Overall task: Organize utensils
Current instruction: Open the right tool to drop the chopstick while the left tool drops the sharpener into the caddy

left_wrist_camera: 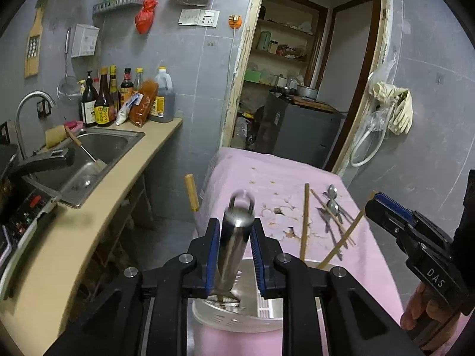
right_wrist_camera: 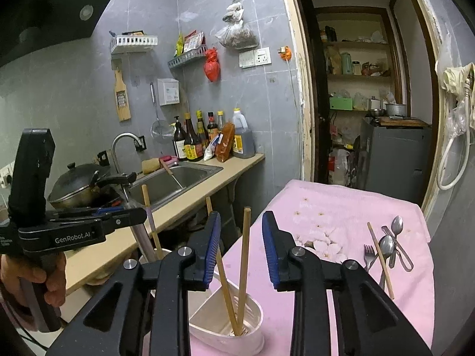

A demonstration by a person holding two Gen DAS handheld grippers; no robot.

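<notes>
A pink cloth (right_wrist_camera: pixel 341 207) covers the table beside a tan counter (left_wrist_camera: pixel 124 178) with a steel sink (left_wrist_camera: pixel 98 154), under grey tiled walls. The left gripper (left_wrist_camera: pixel 234 252) clamps a steel utensil handle (left_wrist_camera: pixel 234 246) above the white holder (right_wrist_camera: pixel 234 320). The right gripper (right_wrist_camera: pixel 242 249) stands parted around upright chopsticks (right_wrist_camera: pixel 243 267). Spoons (right_wrist_camera: pixel 389 243) lie farther back.

Two chopsticks (right_wrist_camera: pixel 242 270) stand in one white holder (right_wrist_camera: pixel 234 323). On the pink cloth (right_wrist_camera: pixel 326 207) lie two spoons (right_wrist_camera: pixel 386 247), one fork (right_wrist_camera: pixel 368 254) and one chopstick (right_wrist_camera: pixel 380 259).

Both wrist cams face doorway, close over shared pink table (left_wrist_camera: pixel 368 267).
</notes>
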